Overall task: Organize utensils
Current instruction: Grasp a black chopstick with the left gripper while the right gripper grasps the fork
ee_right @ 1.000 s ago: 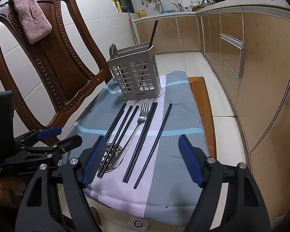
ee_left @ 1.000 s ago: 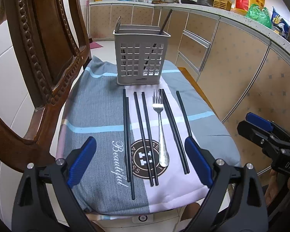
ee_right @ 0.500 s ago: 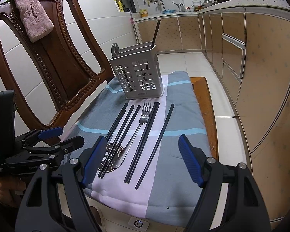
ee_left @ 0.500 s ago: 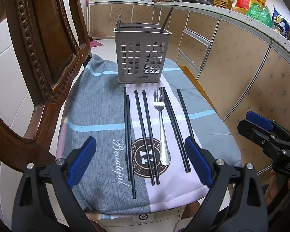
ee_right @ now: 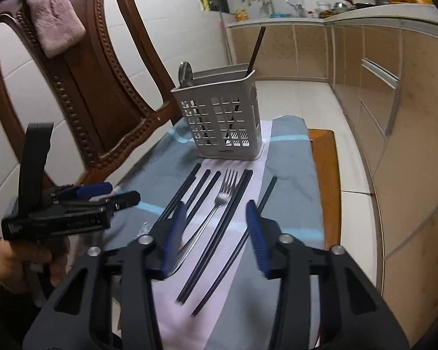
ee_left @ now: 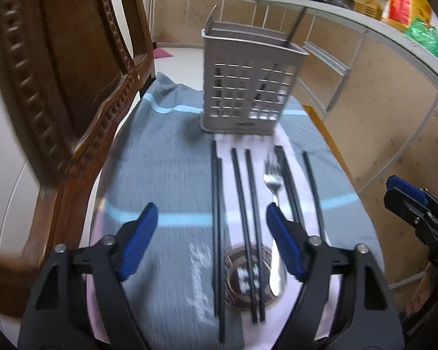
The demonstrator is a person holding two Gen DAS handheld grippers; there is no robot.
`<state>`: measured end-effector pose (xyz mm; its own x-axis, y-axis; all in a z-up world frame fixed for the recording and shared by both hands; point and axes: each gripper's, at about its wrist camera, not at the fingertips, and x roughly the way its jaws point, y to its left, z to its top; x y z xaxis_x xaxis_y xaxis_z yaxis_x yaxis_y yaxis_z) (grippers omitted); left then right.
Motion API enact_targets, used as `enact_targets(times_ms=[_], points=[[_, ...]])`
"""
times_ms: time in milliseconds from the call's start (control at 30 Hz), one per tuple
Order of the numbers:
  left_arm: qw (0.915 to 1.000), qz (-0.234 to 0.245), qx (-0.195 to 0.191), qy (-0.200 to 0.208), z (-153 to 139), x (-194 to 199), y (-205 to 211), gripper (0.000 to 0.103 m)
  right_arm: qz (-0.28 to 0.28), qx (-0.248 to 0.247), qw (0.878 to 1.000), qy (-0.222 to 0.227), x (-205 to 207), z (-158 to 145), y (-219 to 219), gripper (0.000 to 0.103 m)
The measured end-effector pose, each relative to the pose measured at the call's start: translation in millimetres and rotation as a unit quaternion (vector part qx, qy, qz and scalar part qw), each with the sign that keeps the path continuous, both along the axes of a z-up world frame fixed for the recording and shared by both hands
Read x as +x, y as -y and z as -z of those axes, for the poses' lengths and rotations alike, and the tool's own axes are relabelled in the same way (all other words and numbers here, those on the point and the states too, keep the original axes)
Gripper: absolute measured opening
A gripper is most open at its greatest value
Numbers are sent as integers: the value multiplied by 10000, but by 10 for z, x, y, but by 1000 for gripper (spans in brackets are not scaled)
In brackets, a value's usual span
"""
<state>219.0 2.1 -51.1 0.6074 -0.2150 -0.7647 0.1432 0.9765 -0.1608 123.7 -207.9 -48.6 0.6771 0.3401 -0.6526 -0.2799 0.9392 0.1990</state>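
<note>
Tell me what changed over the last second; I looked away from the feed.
Both grippers moved forward over the cloth, and both narrowed their jaws but remain open. The left gripper now straddles the left chopsticks; the right gripper straddles the fork. Nothing is gripped. Fork, chopsticks and caddy lie as before.

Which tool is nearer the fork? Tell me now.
Right. The right tool hangs open just over the fork handle; the left tool, also open, sits over the chopsticks beside it.
</note>
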Motion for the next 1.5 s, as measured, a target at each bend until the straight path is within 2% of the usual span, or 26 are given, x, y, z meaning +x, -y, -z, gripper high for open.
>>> enact_targets(times_ms=[133,267,400,467,633,767,867,933,967,1067,1200,1400,1467,1500], points=[[9997,-43,151,-176,119,428,31,65,-156,103,9994,-282,413,165,96,31],[9990,-124,211,-385,249,841,68,57,-408,359,9969,-574,811,379,172,31],[9977,-62,365,-575,379,1180,189,48,-590,353,9951,-715,1008,521,143,30],[9966,-62,478,-672,440,1286,228,45,-689,380,9939,-768,1092,558,112,30],[9939,-46,559,-950,609,1456,266,43,-986,321,9911,-837,1247,659,12,29],[9933,6,563,-1008,657,1521,286,41,-1085,315,9892,-934,1357,730,-34,29],[9936,-7,601,-956,681,1560,290,35,-1166,358,9874,-1004,1430,774,-72,29],[9939,-42,531,-969,689,1614,282,21,-1178,371,9869,-1042,1489,806,-95,29],[9940,-55,473,-985,690,1628,266,8,-1179,382,9866,-1064,1515,826,-102,29],[9945,-29,344,-987,696,1657,218,8,-1215,412,9845,-1193,1592,911,-102,29],[9969,-91,149,-761,537,1597,62,8,-1270,504,9820,-1303,1660,979,-109,28],[9997,-36,-185,159,-253,1077,-183,7,-1391,710,9759,-1522,1779,1086,-142,12],[9983,-31,-304,499,-515,846,-239,7,-1426,690,9760,-1491,1749,1039,-140,4],[9972,-28,-359,651,-638,719,-238,7,-1433,670,9767,-1454,1717,986,-125,4]])
